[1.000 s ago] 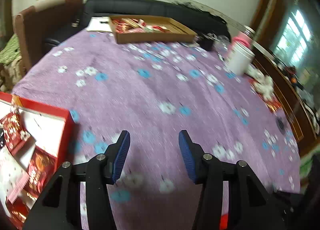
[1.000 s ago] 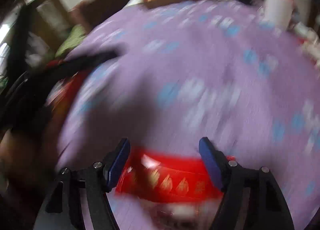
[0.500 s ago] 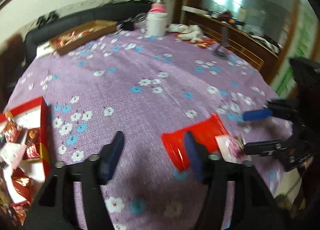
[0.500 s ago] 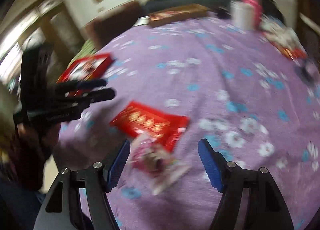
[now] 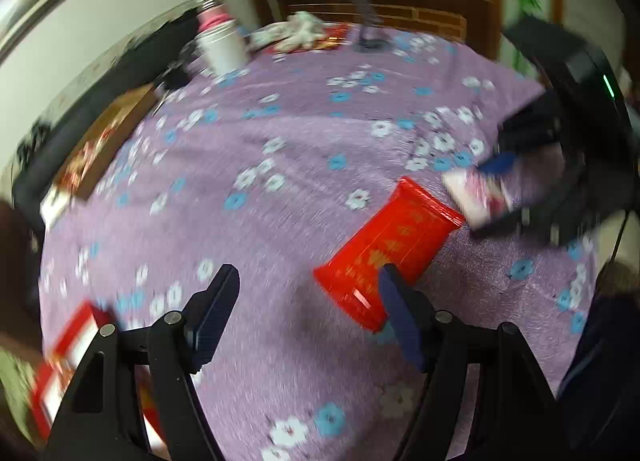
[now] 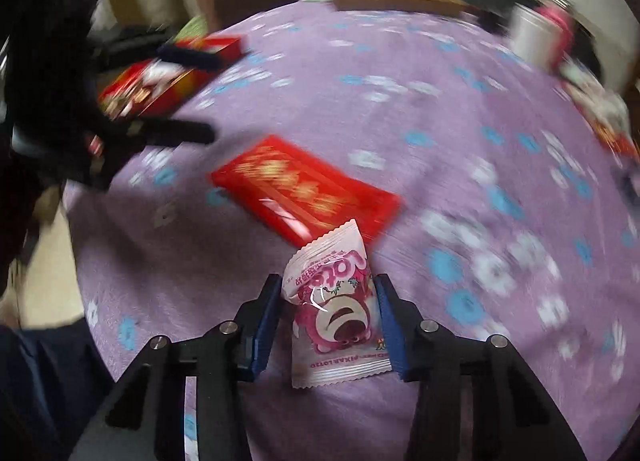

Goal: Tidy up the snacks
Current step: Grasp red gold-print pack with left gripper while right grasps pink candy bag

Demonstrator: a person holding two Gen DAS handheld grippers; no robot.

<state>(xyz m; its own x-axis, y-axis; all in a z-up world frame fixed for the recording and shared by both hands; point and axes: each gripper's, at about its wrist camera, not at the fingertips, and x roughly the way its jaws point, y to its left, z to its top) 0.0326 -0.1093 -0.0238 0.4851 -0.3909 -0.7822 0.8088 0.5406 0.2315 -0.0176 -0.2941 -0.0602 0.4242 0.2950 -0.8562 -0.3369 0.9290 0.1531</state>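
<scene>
Snack sorting: pink packet being taken, red packet next in line

Right gripper (image 6: 326, 317): jaws closing about the pink snack packet (image 6: 334, 309), which a second ago lay loose; pads look to be just touching its sides, grip not certain. Packet lies just beside the red snack packet (image 6: 308, 193), overlapping its near corner, on the purple tablecloth (image 6: 400, 121). Left gripper (image 5: 308, 313): jaws apart and opening, nothing between them, newly swung round beside the red packet. Red box (image 6: 172, 73): well apart, the likely destination.
</scene>
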